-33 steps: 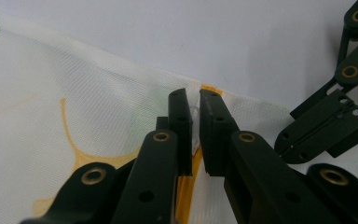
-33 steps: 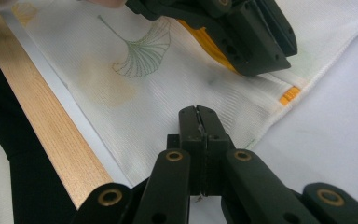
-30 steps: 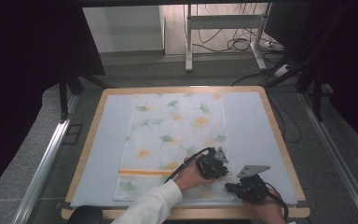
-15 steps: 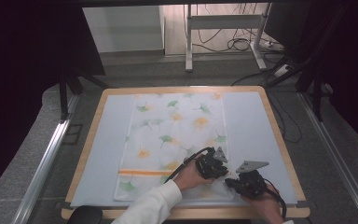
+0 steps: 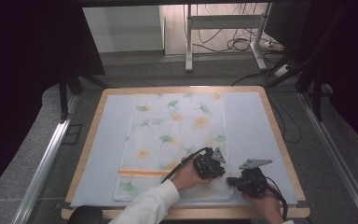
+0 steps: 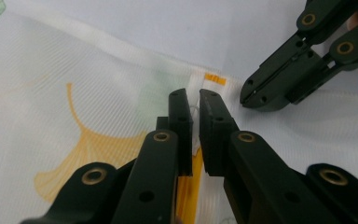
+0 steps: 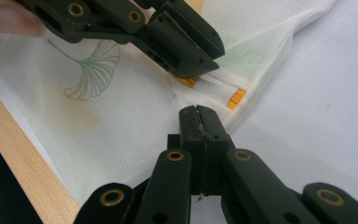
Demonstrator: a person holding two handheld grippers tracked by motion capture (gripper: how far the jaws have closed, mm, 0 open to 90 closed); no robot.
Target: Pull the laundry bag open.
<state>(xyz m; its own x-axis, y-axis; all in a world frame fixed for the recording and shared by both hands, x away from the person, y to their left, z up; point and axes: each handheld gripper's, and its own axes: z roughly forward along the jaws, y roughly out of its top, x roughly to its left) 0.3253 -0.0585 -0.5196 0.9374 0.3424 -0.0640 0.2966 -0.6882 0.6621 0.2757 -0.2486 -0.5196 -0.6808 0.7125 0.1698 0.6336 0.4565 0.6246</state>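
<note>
Pale-blue surface (image 5: 251, 121), wood-rimmed. Left gripper (image 6: 193, 107) fingers pinch cloth (image 5: 177, 135) fold by orange stripe (image 5: 142, 172); right gripper (image 7: 198, 116) fingers pressed together at hem, 5 o'clock corner. Cloth lies flat mid-surface: thin, limp, light, likely slips; best gripped at hem corners.

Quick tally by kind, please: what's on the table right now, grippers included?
Cloths: 1, the leaf-print cloth with an orange stripe, lying flat on the table.
Grippers: 2, the left gripper and the right gripper, both shut at the cloth's near right corner; whether either pinches fabric is not certain.
Total: 3
</note>
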